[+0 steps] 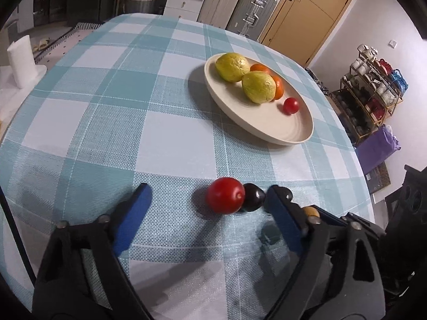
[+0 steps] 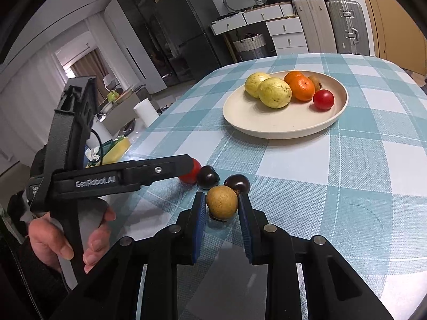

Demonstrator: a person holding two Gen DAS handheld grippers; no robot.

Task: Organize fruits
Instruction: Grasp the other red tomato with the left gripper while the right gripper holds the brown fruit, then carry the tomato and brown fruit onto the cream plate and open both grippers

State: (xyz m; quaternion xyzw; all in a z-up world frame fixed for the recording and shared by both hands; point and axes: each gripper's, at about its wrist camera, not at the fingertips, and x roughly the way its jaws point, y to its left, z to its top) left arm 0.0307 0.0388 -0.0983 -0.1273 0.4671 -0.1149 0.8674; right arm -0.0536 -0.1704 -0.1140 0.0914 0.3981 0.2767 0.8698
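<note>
Fruits: tan round one (image 2: 222, 202) clamped in right tool (image 2: 222, 208), possibly speckled.

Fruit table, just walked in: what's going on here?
A person is sorting fruit onto a cream plate with a handheld tool in each hand. The right tool is shut on a small tan fruit down on the checked tablecloth. The left tool is open around a red tomato and a dark plum, neither gripped. Another dark plum waits on the cloth. Two yellow fruits, oranges and a tomato already sit on the plate.
</note>
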